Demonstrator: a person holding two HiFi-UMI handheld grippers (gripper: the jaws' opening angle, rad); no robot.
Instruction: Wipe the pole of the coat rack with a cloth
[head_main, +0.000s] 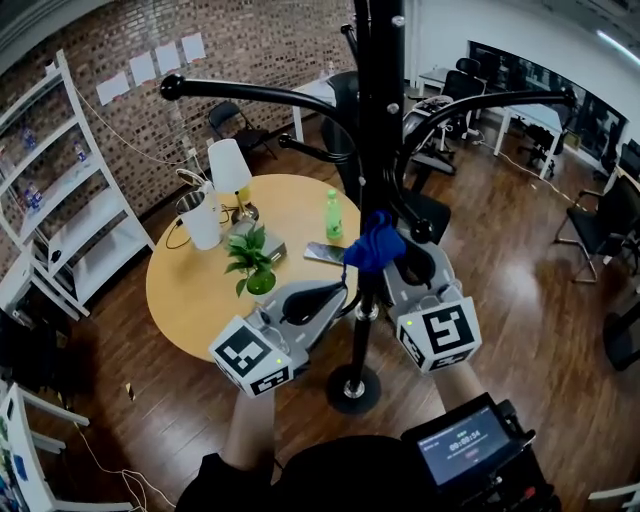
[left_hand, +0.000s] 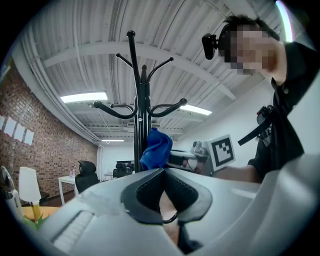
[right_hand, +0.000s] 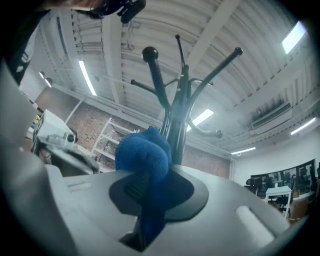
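Against the coat rack pole (head_main: 378, 150), a blue cloth (head_main: 374, 245).
Pinched in the right claw (right_hand: 150, 167); left claw (left_hand: 163, 172) closed empty nearby.

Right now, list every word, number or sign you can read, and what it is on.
None reads clearly.
Device screen: digits, too blurred to read.
Papers on the brick wall: too small.
Green bottle label: too small.
Marker cubes: black square patterns, no words.
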